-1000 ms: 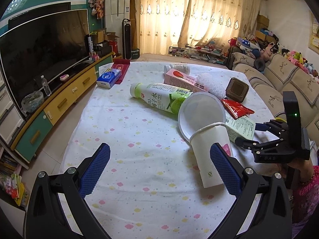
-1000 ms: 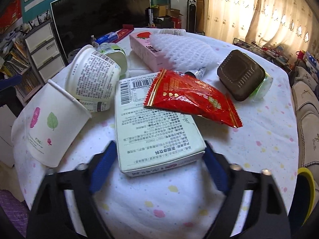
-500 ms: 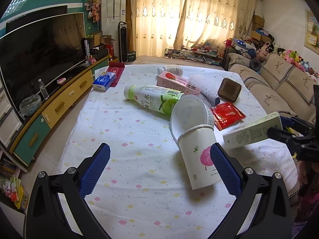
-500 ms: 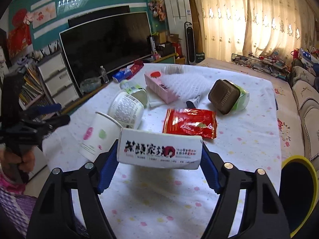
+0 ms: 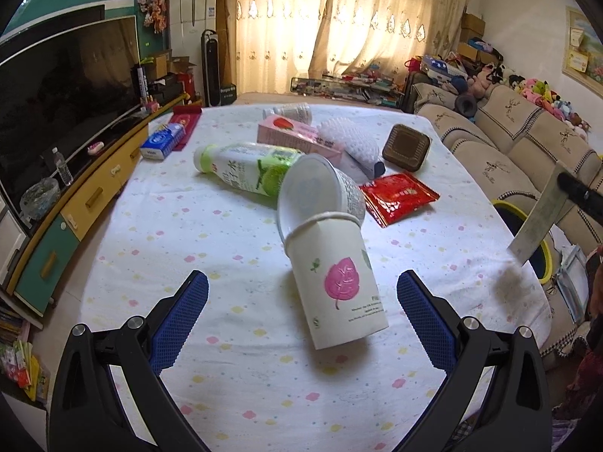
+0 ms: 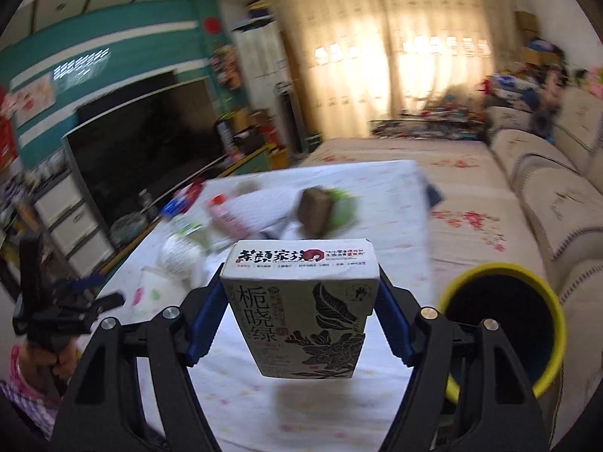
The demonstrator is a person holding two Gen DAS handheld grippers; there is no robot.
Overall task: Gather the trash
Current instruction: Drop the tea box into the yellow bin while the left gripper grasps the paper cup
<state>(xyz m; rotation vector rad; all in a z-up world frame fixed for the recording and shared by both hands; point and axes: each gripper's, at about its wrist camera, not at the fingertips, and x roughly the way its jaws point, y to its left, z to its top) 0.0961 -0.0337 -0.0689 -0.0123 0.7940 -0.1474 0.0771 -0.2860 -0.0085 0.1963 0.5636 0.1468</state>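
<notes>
Between the right tongs (image 6: 299, 303), a green tea box (image 6: 301, 307) hangs pinched above the worktop (image 6: 395, 196), long axis pointing forward-down, beside a yellow-rimmed bin (image 6: 505, 324). Left tongs (image 5: 301, 324) stand spread around a paper cup (image 5: 335, 278) lying on its side. Background trash is motion-blurred.

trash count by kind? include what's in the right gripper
Cups/tubs: 2, paper cup, white tub
Bottles/jars: 2, green-label bottle, clear jar
Boxes: 3, pink carton, brown-lidded box, tea box held in right gripper
Wrappers/packs: 3, red packet, tissue pack, white foam net
Total: 10
</notes>
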